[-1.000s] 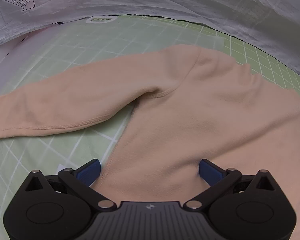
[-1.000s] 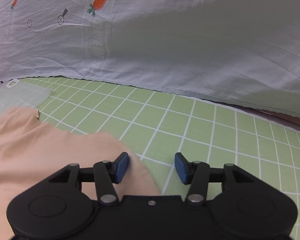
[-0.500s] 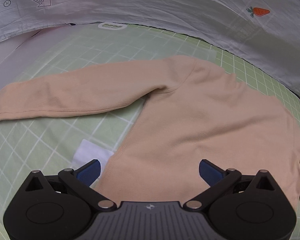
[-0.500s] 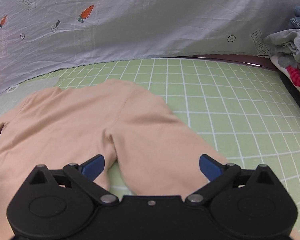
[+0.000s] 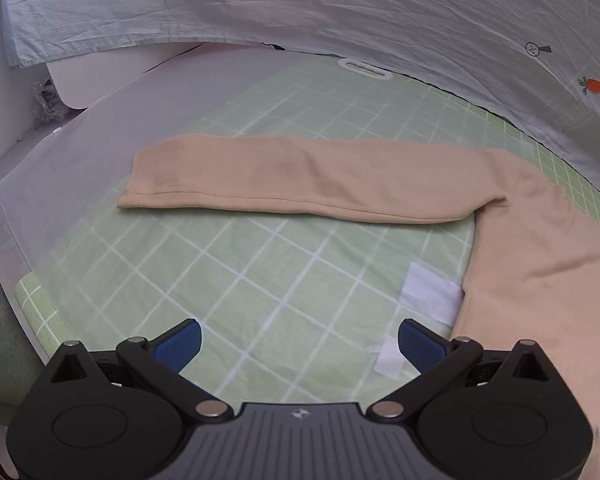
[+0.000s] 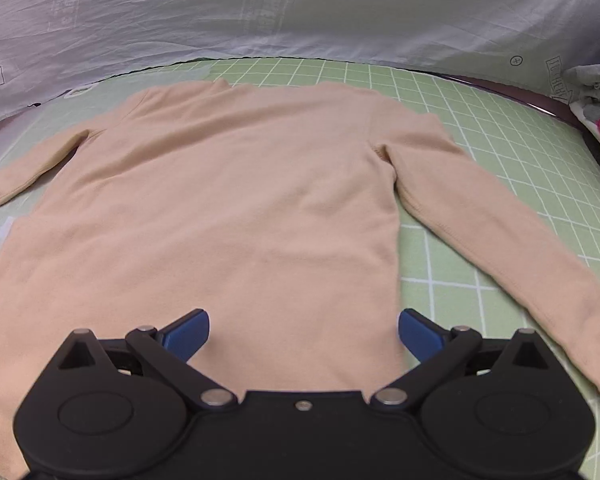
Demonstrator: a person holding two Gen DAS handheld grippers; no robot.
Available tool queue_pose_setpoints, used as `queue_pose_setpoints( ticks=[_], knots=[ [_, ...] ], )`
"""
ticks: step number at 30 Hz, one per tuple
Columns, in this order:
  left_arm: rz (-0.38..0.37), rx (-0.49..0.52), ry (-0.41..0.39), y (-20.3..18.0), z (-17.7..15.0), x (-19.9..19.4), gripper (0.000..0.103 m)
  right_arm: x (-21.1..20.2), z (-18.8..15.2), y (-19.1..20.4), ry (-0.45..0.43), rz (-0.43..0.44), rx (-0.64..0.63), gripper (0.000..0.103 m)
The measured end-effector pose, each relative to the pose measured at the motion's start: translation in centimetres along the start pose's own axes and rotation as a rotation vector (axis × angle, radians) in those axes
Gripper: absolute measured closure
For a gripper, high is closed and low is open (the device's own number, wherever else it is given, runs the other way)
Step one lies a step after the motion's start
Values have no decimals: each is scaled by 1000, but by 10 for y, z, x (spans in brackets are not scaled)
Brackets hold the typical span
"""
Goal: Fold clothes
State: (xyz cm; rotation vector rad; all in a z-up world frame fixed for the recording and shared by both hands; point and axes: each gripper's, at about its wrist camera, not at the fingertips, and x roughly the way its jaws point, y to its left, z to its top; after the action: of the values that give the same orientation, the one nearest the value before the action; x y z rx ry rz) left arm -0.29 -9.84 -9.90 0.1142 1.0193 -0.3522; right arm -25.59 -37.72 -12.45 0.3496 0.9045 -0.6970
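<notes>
Top (image 6: 240, 200): a peach long-sleeved garment, laid flat and spread out on the green grid mat (image 6: 500, 128); the neck end is turned toward the far sheet, the hem toward the right gripper.
Left sleeve (image 5: 300, 176): stretched out sideways across the mat, with its cuff end lying at the mat's pale left margin; seen full length in the left wrist view.
Right sleeve (image 6: 500, 216): angled outward and toward the near edge, flat on the mat, apart from the body below the armpit.
Left gripper (image 5: 299, 342): jaws are held wide apart and nothing is gripped; it is placed above bare mat, just beside the top's side edge.
Right gripper (image 6: 303, 332): jaws are spread wide, nothing is held between them; it is positioned over the hem, with the blue pads (image 6: 188, 334) seen above the fabric. Contact with the cloth cannot be told.
Tape (image 5: 430, 294): white patches are seen stuck on the mat next to the top's edge.
Sheet (image 6: 340, 12): a pale printed cloth with carrots is draped behind the mat.
Clothes pile (image 6: 596, 92): grey and red items are seen at the far right edge.
</notes>
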Motion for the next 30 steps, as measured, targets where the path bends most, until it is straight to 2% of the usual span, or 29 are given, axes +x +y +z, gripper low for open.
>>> queue_pose_setpoints(
  ticks=[6, 11, 13, 16, 19, 21, 25, 30],
  knots=[
    [54, -100, -4, 92, 30, 34, 0, 4, 2, 34, 5, -77, 84, 1],
    [70, -123, -18, 134, 61, 62, 3, 15, 23, 57, -39, -122, 137, 1],
    [73, -137, -22, 146, 73, 72, 10, 27, 38, 66, -36, -128, 132, 1],
    [59, -145, -13, 156, 88, 87, 17, 47, 65, 75, -38, -126, 119, 1],
    [68, -128, 18, 159, 98, 104, 31, 66, 93, 83, -44, -121, 106, 1],
    [67, -125, 25, 159, 102, 111, 36, 80, 112, 88, -48, -118, 98, 1],
    [94, -93, 12, 154, 105, 118, 37, 112, 146, 95, -47, -109, 79, 1],
    [110, -106, 21, 152, 111, 121, 36, 152, 178, 100, -60, -101, 70, 0]
  ],
)
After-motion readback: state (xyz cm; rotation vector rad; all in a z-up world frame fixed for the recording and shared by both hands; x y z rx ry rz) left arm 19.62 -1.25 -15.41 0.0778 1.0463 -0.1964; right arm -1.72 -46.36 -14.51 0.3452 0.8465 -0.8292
